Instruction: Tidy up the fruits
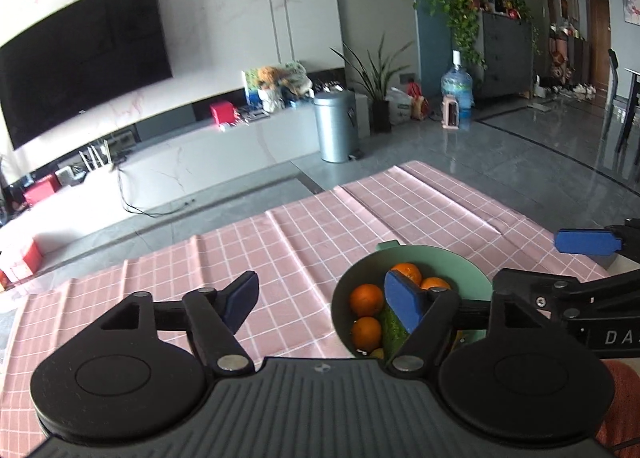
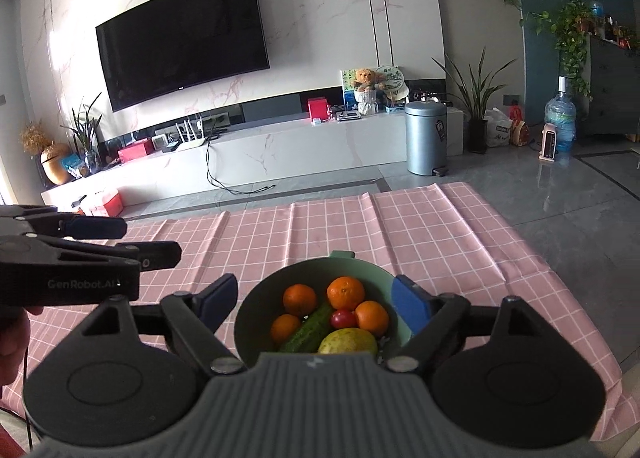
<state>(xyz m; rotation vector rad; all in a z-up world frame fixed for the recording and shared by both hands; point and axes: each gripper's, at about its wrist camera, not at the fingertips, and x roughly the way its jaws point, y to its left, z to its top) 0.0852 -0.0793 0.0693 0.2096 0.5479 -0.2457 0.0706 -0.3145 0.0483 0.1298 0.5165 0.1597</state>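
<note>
One green bowl (image 2: 390, 286) (four oranges (image 2: 346, 292), one cucumber (image 2: 310, 328)); both grippers (image 2: 314, 300) spread wide, empty

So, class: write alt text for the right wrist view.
A green bowl on a pink checked tablecloth holds four oranges, a cucumber, a tomato and a yellow-green fruit. The open right gripper frames it, empty.

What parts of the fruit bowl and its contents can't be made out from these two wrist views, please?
- Left wrist view: the left gripper's blue pad covers part of the cucumber and oranges; the tomato is hidden.
- Right wrist view: the bowl's near rim and the yellow-green fruit's lower part are hidden behind the right gripper's body.
- Both: the bowl floor under the fruit.
</note>
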